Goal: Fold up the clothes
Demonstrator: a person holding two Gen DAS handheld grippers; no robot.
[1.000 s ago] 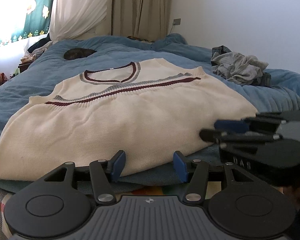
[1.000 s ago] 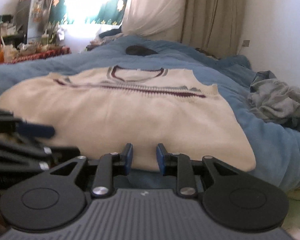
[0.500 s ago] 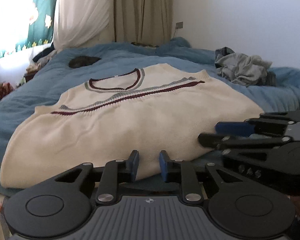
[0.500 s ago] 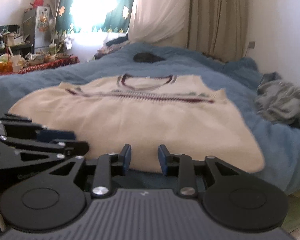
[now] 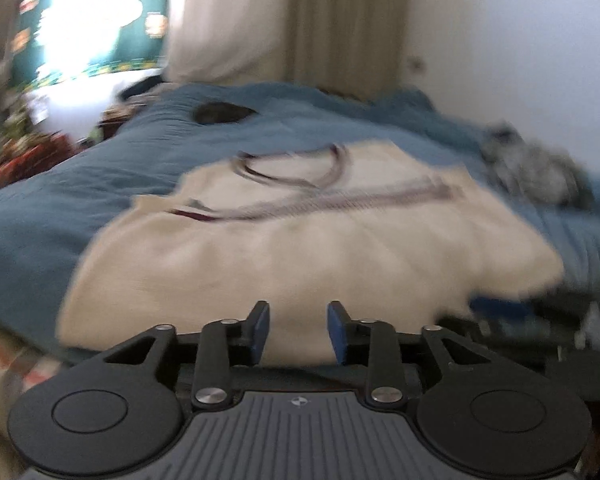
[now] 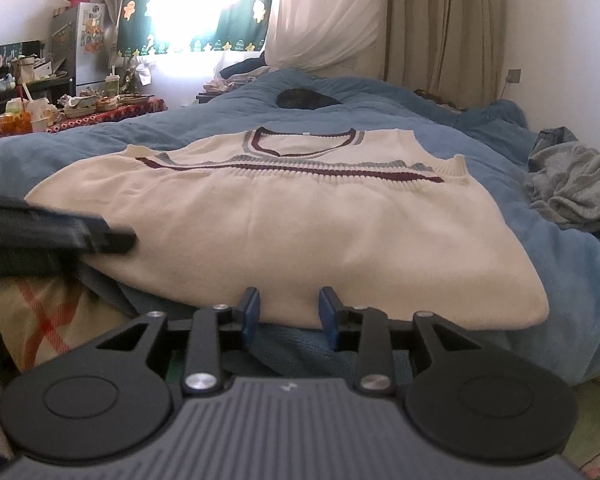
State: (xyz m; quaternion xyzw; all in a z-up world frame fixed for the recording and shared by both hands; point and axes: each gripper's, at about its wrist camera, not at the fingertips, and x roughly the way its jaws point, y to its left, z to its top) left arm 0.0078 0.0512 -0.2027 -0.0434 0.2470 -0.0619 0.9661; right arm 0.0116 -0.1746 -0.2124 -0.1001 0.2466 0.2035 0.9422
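Observation:
A cream knitted vest [image 6: 300,220] with maroon and grey trim lies flat on the blue duvet [image 6: 580,280], its neck toward the far side. My right gripper [image 6: 289,312] is at the near hem, right of centre. Its jaws are opening, with the hem edge just beyond the pads and nothing pinched. The left wrist view is blurred by motion. In it the vest [image 5: 300,248] fills the middle, and my left gripper [image 5: 298,328] is at the near hem. Its jaws are opening, cream fabric shows in the gap, and the pads do not press on it. The left gripper [image 6: 100,236] also shows at the vest's left edge.
A crumpled grey clothes pile [image 6: 576,188] lies on the bed to the right of the vest. A dark round object [image 6: 306,99] rests near the head of the bed. A cluttered low table [image 6: 80,108] stands at the left, and curtains hang along the back wall.
The left gripper's jaws narrowed, then widened again, and its view swung and blurred as the hand moved. The right gripper's jaws widened a little while the hand stayed put.

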